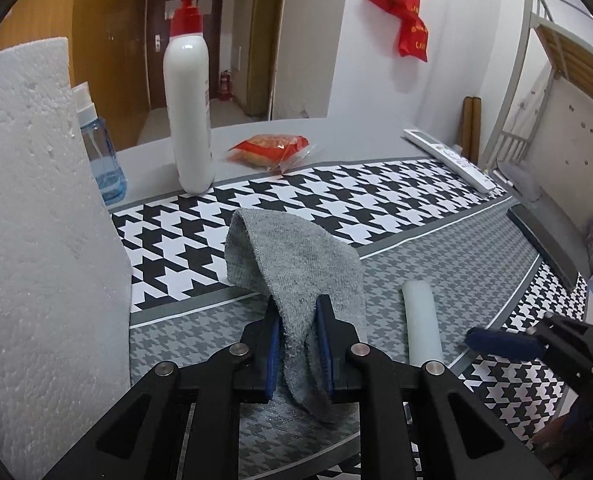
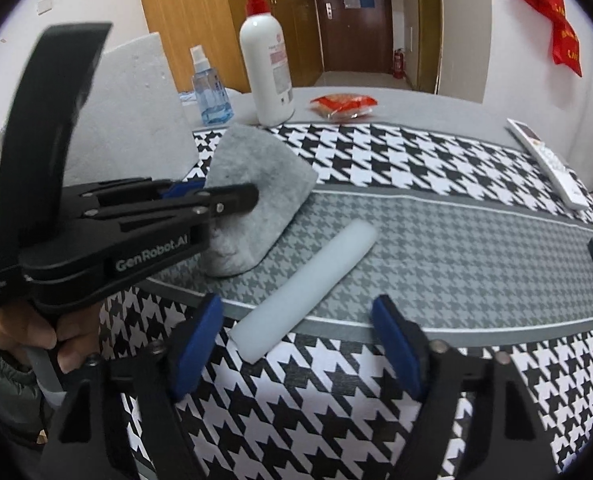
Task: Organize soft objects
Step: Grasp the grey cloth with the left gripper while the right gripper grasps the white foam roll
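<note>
Houndstooth cloth (image 2: 436, 248) covered the desk. Beyond the left hand-held gripper (image 1: 298, 308) stood a white pump bottle (image 1: 188, 120), with a blue spray bottle (image 1: 102, 156) and a foam block (image 1: 36, 220) to its left; a red packet (image 1: 270, 150) and a remote (image 1: 452, 160) lay farther off. That hand-held gripper was clamped on the grey sock (image 1: 296, 264), pinching its near edge. The right hand-held gripper (image 2: 296, 312) stood apart, a pale foam cylinder (image 2: 308, 288) lying between and just ahead of its fingers, untouched.
</note>
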A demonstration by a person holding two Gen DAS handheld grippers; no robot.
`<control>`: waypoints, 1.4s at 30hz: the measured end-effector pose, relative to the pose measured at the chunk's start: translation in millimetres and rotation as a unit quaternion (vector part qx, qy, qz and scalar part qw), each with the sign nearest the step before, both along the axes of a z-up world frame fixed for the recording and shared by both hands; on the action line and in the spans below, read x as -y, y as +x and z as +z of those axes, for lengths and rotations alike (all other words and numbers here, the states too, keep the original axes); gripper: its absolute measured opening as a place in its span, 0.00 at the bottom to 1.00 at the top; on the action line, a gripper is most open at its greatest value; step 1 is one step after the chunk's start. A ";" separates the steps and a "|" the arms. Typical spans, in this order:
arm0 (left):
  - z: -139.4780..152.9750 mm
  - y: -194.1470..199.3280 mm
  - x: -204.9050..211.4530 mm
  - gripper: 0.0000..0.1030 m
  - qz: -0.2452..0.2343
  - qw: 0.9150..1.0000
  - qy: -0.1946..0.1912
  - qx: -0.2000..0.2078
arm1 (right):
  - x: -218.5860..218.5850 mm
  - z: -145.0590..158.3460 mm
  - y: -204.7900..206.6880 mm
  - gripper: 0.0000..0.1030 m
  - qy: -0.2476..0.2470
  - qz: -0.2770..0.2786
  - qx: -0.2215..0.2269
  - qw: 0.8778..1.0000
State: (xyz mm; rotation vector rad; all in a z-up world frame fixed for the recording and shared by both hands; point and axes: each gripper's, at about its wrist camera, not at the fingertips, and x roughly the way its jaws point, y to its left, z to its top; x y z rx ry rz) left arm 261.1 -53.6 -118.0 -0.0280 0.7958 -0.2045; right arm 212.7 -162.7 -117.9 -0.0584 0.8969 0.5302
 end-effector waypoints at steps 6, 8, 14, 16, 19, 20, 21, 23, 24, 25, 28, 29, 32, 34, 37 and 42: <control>1.5 -3.5 3.9 0.17 -0.005 1.000 0.001 0.006 | -6.6 -2.3 2.3 0.67 -0.008 -0.005 0.001 1.000; 2.1 -5.4 5.1 0.17 -0.007 1.000 0.002 0.009 | -9.6 -1.8 1.1 0.60 -0.009 -0.003 0.000 1.000; 8.4 -9.8 6.8 0.18 -0.010 1.000 0.000 0.022 | -19.2 -0.6 -3.9 0.45 -0.018 -0.004 -0.001 1.000; 11.0 -10.9 6.4 0.18 -0.009 1.000 -0.005 0.026 | -20.6 -0.7 -3.3 0.43 -0.019 -0.010 0.000 1.000; 13.9 -13.5 7.2 0.18 -0.009 0.999 -0.004 0.034 | -20.2 0.3 -0.2 0.43 -0.016 -0.020 -0.008 1.000; 14.3 -14.3 7.5 0.18 -0.010 0.999 -0.004 0.035 | -23.2 -0.6 3.2 0.43 -0.019 -0.021 -0.006 1.000; 14.8 -14.7 7.2 0.18 -0.011 0.999 -0.006 0.034 | -23.7 -0.8 3.4 0.43 -0.023 -0.022 -0.005 0.999; 16.6 -16.5 6.6 0.18 -0.012 0.999 -0.010 0.036 | -27.5 -1.7 5.8 0.38 -0.038 -0.031 0.002 0.999; 17.8 -17.8 6.6 0.18 -0.012 0.999 -0.011 0.039 | -28.2 -2.2 5.8 0.35 -0.039 -0.032 0.004 0.999; 19.2 -18.9 6.6 0.18 -0.012 0.999 -0.012 0.042 | -28.0 -2.6 5.1 0.33 -0.036 -0.032 0.005 0.999; 21.6 -22.5 6.6 0.17 -0.016 0.999 -0.015 0.046 | -24.3 -3.8 0.0 0.28 -0.032 -0.031 0.013 0.999; 21.8 -23.6 6.9 0.18 -0.017 0.999 -0.016 0.046 | -21.7 -2.9 -1.7 0.23 -0.026 -0.031 0.011 0.999; 22.2 -26.1 10.6 0.17 -0.025 0.998 -0.018 0.047 | -12.1 4.3 -13.4 0.16 -0.029 -0.032 0.024 0.999; 23.0 -28.1 13.1 0.17 -0.029 0.998 -0.015 0.051 | -4.1 10.5 -20.5 0.08 -0.040 -0.041 0.038 0.998; 24.8 -29.7 13.1 0.17 -0.029 0.998 -0.016 0.055 | 8.0 12.0 -23.6 0.08 -0.044 -0.052 0.033 0.997; 23.3 -29.5 14.0 0.17 -0.028 0.998 -0.011 0.056 | 12.1 6.3 -21.0 0.08 -0.032 -0.049 0.012 0.998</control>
